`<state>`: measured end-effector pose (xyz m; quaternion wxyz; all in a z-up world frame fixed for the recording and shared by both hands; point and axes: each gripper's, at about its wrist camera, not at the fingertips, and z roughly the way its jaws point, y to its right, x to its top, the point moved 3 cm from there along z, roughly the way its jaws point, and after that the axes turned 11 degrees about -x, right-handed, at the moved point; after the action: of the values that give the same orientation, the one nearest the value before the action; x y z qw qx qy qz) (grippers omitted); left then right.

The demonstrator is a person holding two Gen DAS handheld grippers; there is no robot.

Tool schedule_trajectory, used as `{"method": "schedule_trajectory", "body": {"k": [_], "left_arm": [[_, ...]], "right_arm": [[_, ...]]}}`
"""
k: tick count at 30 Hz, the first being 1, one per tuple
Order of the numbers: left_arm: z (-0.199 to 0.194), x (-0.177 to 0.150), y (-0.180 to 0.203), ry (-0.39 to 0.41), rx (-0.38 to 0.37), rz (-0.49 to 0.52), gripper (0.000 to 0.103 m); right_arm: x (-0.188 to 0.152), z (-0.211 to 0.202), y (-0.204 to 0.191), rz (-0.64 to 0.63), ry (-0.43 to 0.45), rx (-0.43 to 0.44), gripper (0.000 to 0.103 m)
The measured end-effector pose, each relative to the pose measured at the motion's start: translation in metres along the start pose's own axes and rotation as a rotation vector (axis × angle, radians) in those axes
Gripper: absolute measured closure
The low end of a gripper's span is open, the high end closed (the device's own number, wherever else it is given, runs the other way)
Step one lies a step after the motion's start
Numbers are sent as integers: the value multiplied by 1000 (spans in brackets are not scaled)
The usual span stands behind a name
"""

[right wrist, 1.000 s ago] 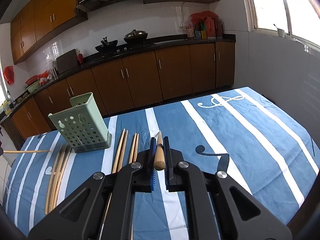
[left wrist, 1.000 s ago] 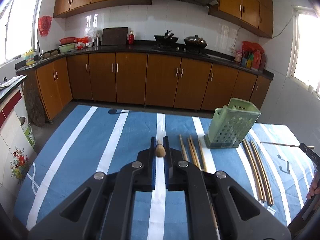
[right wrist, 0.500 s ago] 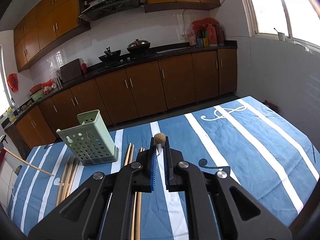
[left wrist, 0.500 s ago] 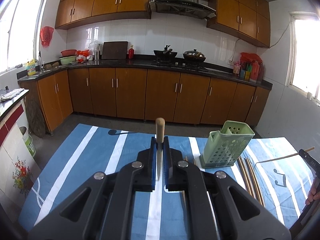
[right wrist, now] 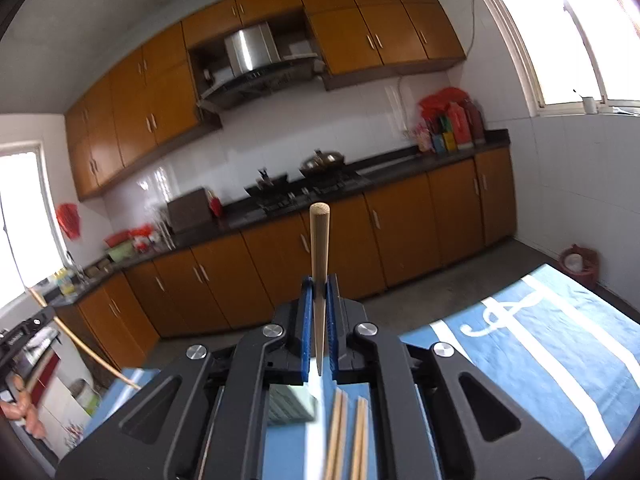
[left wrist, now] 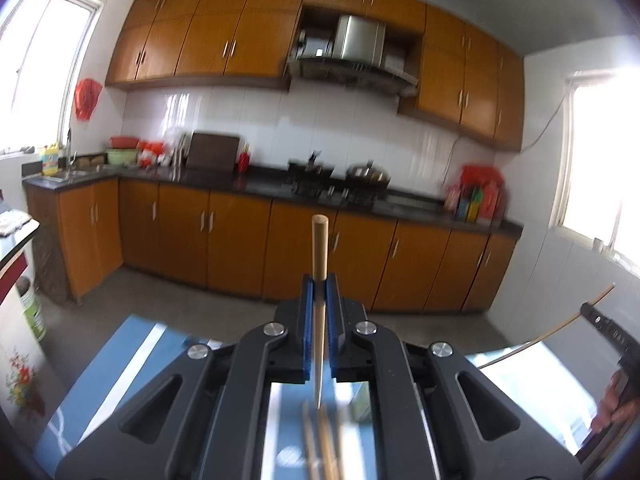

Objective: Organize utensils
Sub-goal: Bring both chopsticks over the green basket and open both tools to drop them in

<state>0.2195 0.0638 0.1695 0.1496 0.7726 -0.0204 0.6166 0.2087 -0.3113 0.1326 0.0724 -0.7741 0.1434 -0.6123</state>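
My left tool [left wrist: 319, 292] and right tool [right wrist: 319, 292] each pinch one light, stiff wooden chopstick [left wrist: 319, 248] low on its slippery taper, above the surface [right wrist: 540, 344], so either could pivot.

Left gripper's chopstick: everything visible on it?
The chopstick is a plain, light wooden stick, rounded at the thick end and tapering to a point. It stands upright, thick end up, clamped between the blue pads of the left gripper. Its thin tip hangs free between the jaws. Nothing else touches it.
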Motion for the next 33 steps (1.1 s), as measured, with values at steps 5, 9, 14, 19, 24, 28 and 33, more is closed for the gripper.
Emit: {"method": "schedule_trajectory", "body": {"k": [5,9,14,19,24,28,33], "left_arm": [[14,22,29,93,-68,-34,96],[29,21,45,135,-91,-44,96],[60,0,55,88,-114,-65,96],[88,-26,56,25,-121,-65,96],[109,-48,53,-32,-117,-59,96],[113,-56,47,-51,-112,-63,95],[108,-51,40,-40,-101,-79,82]], "right_arm": [[5,10,-26,-28,14,63,96],[-1,20,-36,-42,-20,84,96],[-17,37,-41,-51,-91,85,96],[-34,54,-40,-56,-158,71,96],[-45,65,-41,-65,-194,61,96],[-48,69,-41,-59,-214,62,95],[-44,60,-37,-51,-189,63,65]]}}
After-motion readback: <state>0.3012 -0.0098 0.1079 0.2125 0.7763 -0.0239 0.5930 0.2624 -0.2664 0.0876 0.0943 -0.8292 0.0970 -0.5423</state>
